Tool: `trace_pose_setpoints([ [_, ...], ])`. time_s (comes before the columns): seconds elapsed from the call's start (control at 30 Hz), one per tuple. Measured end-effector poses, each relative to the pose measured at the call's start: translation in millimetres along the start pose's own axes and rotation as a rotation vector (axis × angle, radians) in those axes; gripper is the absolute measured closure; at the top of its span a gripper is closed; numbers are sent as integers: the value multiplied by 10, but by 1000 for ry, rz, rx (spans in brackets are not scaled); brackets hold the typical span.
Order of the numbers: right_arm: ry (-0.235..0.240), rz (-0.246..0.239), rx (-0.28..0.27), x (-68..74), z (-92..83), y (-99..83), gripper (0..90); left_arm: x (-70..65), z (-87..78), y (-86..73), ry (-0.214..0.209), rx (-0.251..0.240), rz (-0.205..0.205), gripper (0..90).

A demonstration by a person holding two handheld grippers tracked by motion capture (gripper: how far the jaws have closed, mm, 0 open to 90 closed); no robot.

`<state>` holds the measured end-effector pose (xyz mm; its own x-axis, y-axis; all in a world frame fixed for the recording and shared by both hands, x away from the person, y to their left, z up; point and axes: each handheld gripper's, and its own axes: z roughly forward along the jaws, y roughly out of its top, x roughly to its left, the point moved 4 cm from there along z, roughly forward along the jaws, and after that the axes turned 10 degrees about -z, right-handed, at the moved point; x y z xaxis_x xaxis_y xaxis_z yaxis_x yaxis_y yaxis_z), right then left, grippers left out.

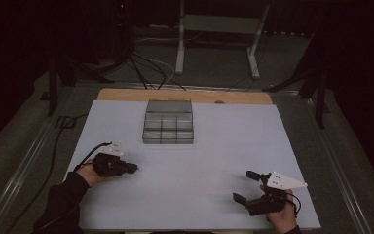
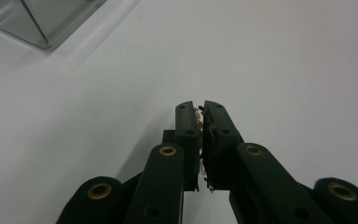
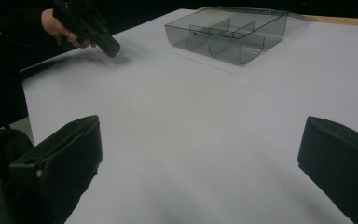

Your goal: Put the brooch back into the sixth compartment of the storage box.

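Right now the left hand-held gripper (image 1: pixel 132 167) rests closed and empty near the counter's (image 1: pixel 214 161) left edge, the right hand-held gripper (image 1: pixel 246 185) wide open near the front-right corner, so reaching hastily could shove the light clear tray (image 1: pixel 168 122) by the far edge.

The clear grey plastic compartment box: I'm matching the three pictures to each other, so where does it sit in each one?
High view: the clear grey plastic compartment box sits at top centre on the white table sheet.
Left gripper view: one corner of it at the top left.
Right gripper view: upper centre-right, its dividers visible.
Shared landmark: the white table sheet under it.
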<state>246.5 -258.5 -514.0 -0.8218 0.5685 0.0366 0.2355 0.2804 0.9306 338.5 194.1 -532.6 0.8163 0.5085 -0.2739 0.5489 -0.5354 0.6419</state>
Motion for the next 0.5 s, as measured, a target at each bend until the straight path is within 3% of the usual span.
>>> trace_pose_setpoints([
  [0.07,0,-1,-2,3,0,3,0,-11,4,25,-5,-9,-2,875],
  [0.17,1,1,1,0,1,-1,0,-11,6,73,-9,-12,-42,875],
  [0.5,4,2,1,0,3,-3,0,-58,82,199,-14,-16,-36,875],
])
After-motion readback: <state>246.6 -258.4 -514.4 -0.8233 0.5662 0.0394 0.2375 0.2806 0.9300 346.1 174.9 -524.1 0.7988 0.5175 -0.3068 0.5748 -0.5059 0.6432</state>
